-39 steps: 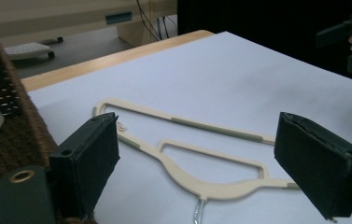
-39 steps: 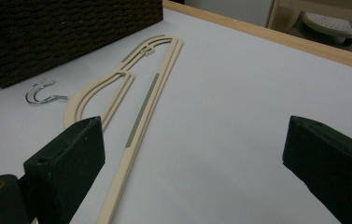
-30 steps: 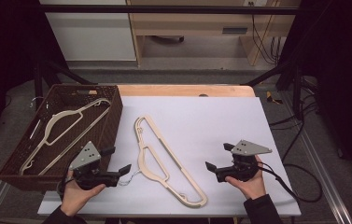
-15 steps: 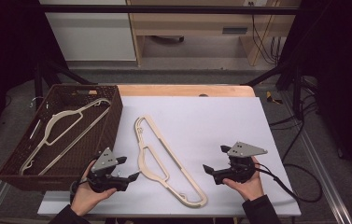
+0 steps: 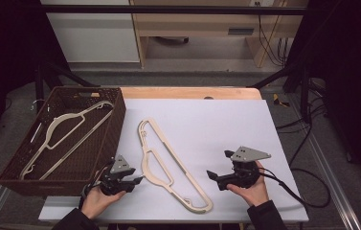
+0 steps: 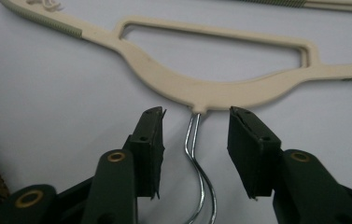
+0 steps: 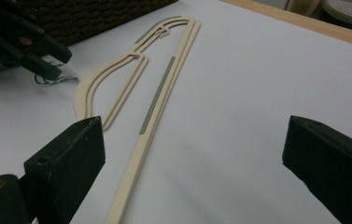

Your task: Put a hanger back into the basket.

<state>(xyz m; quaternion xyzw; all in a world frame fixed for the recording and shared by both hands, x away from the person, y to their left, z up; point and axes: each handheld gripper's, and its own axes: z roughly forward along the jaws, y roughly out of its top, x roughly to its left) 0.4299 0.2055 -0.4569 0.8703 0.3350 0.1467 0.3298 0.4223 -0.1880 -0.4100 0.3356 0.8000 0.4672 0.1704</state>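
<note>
A cream plastic hanger (image 5: 168,165) lies flat on the white table (image 5: 226,124), with its metal hook pointing toward the left edge. My left gripper (image 5: 136,182) sits at that hook. In the left gripper view its jaws stand open on either side of the wire hook (image 6: 193,140), just short of the hanger's neck (image 6: 201,95), and do not touch it. My right gripper (image 5: 219,166) is held right of the hanger, apart from it. Its jaws stand wide open (image 7: 197,140) over bare table, with the hanger (image 7: 157,102) lying ahead and to their left.
A dark wicker basket (image 5: 117,125) stands on the table's left side and holds a second cream hanger (image 5: 65,129). A wooden strip (image 5: 192,92) runs along the far edge. The other hand's gripper (image 7: 22,44) appears at the top left of the right gripper view.
My left gripper has moved right from beside the basket to the hanger's hook, and its jaws now straddle the wire. The right gripper has shifted slightly left.
</note>
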